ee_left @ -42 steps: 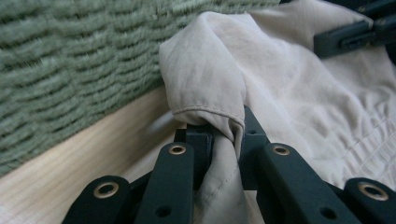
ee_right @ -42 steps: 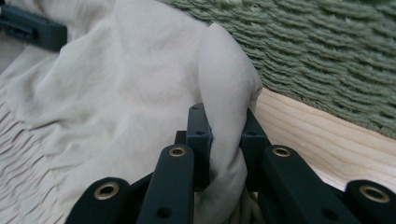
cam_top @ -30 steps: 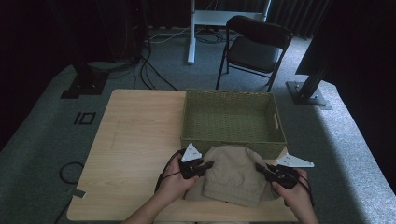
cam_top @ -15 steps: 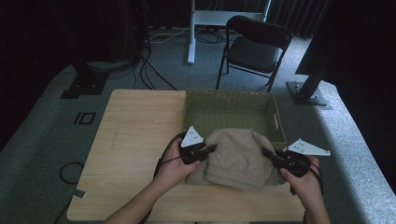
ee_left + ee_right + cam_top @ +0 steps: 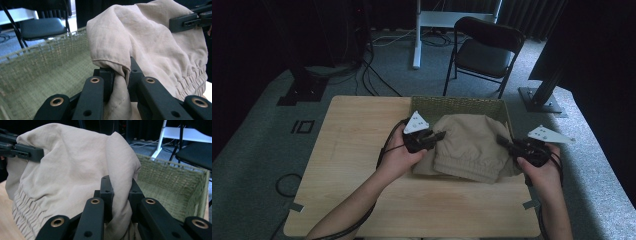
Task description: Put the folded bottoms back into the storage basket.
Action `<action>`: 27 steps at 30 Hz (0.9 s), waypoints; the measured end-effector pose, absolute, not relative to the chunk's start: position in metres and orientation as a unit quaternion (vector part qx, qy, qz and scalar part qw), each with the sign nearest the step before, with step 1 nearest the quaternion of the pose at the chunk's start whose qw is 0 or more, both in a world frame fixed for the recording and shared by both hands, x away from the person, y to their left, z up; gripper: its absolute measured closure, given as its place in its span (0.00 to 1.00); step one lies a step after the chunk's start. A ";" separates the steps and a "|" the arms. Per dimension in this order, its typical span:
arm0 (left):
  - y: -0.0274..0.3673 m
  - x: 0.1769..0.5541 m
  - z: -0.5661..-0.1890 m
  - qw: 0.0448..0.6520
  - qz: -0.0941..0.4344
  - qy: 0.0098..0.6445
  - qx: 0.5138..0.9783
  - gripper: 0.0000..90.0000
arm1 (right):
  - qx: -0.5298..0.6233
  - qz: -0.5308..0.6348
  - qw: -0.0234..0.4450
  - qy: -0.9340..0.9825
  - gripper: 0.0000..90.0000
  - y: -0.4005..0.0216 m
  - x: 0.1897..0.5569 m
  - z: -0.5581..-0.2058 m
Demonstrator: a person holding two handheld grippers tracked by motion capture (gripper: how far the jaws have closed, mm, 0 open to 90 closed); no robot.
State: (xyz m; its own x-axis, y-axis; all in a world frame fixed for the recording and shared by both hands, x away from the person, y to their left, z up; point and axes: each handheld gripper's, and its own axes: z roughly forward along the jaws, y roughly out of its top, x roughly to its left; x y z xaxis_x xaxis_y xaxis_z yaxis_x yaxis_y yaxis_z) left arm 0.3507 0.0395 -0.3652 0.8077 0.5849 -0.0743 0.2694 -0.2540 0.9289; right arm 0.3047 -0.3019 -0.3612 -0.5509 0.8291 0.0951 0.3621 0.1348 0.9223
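Observation:
A folded beige garment (image 5: 472, 145) with an elastic waistband hangs in the air between both grippers, over the near side of the green woven basket (image 5: 462, 104). My left gripper (image 5: 441, 135) is shut on the garment's left edge; in the left gripper view its jaws pinch a fold of the cloth (image 5: 150, 42) at my left gripper (image 5: 122, 75). My right gripper (image 5: 503, 142) is shut on the right edge; the right gripper view shows the fabric (image 5: 75, 170) squeezed between the jaws of my right gripper (image 5: 120, 192). The waistband droops toward the table.
The light wooden table (image 5: 357, 150) has bare room left of the basket and along its near edge. The basket's mesh wall (image 5: 175, 185) stands just behind the garment. A black folding chair (image 5: 484, 50) and a white stand are on the floor beyond the table.
Both hands have lifted the garment off the table and carried it away from the person, so it now hangs over the basket's near part.

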 end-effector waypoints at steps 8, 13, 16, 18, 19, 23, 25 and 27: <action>0.039 0.377 -0.352 0.549 0.157 0.274 0.774 0.90 | 0.410 0.513 0.242 0.714 0.89 -0.301 0.330 -0.343; 0.036 0.396 -0.350 0.555 0.162 0.275 0.768 0.90 | 0.412 0.515 0.243 0.711 0.89 -0.303 0.347 -0.339; 0.032 0.408 -0.349 0.557 0.165 0.280 0.764 0.90 | 0.417 0.513 0.245 0.709 0.89 -0.305 0.358 -0.337; 0.031 0.414 -0.350 0.561 0.166 0.281 0.761 0.90 | 0.423 0.512 0.245 0.706 0.89 -0.307 0.367 -0.336; 0.029 0.418 -0.352 0.562 0.169 0.281 0.759 0.90 | 0.427 0.514 0.244 0.703 0.89 -0.308 0.370 -0.336; 0.027 0.434 -0.357 0.564 0.178 0.288 0.754 0.90 | 0.438 0.520 0.233 0.695 0.89 -0.311 0.388 -0.341; 0.026 0.439 -0.361 0.563 0.178 0.294 0.751 0.90 | 0.445 0.519 0.227 0.693 0.89 -0.311 0.395 -0.345; 0.024 0.445 -0.366 0.563 0.178 0.300 0.749 0.90 | 0.449 0.518 0.227 0.691 0.89 -0.312 0.404 -0.350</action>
State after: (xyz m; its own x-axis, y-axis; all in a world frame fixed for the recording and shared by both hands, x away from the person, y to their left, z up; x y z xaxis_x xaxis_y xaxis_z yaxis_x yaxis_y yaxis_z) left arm 0.4447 0.0237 -0.3664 0.7565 0.6500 -0.0717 0.2496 -0.1856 0.9504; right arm 0.4036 -0.3120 -0.3503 -0.4939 0.8562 0.1519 0.3858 0.0592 0.9207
